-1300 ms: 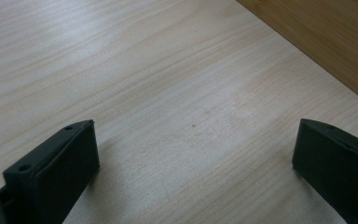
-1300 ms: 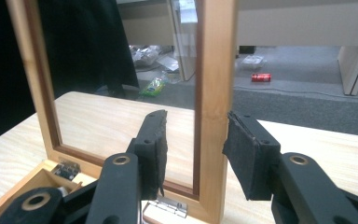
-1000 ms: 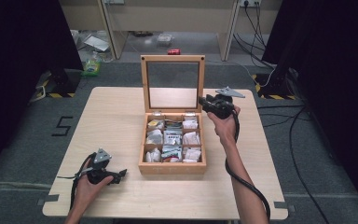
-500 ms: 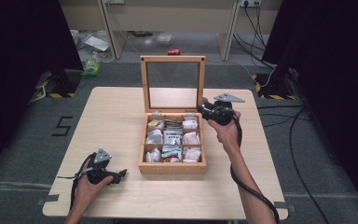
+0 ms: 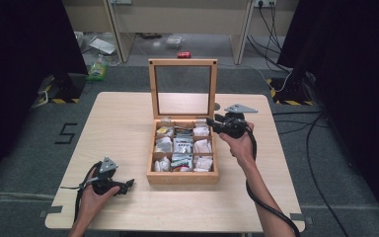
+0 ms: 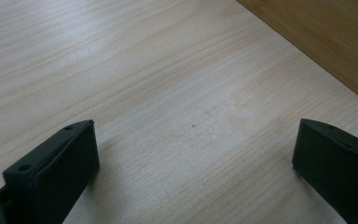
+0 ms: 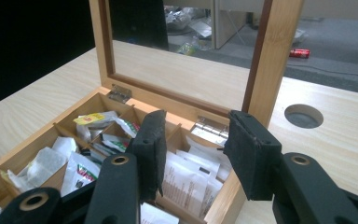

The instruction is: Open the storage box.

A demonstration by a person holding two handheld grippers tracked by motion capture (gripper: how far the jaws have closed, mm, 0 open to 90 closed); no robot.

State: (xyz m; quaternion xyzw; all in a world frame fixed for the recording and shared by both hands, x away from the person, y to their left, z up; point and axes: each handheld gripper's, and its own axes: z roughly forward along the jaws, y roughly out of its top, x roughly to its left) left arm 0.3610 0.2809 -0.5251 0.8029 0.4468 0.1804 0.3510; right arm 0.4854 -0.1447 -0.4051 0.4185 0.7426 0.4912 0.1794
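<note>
The table is carrying a wooden box near its middle, and everything here is best placed against that box. Its glass-paned lid is standing upright on hinges at the box's far edge, leaving the nine compartments open to the air. Small paper packets are filling those compartments, some lying flat and some standing on edge.

The right tool is hovering at the box's far right corner, just over the rim, and it is pointing leftward across the back row. In the right gripper view its jaws are standing apart with nothing between them, and the white packets of the far right compartment are lying directly below and just ahead of them, beside the right-hand hinge. These packets look to be leaning with their long edges running toward the lid, so the jaws seem to be lining up roughly across the thin faces. A short drop is probably all that is needed to close on one.

The left tool is resting on the table well off the box's near left corner, its jaws wide apart over bare wood. The box's side is showing ahead of it. The right hand is clearly the nearer one for picking a packet.
</note>
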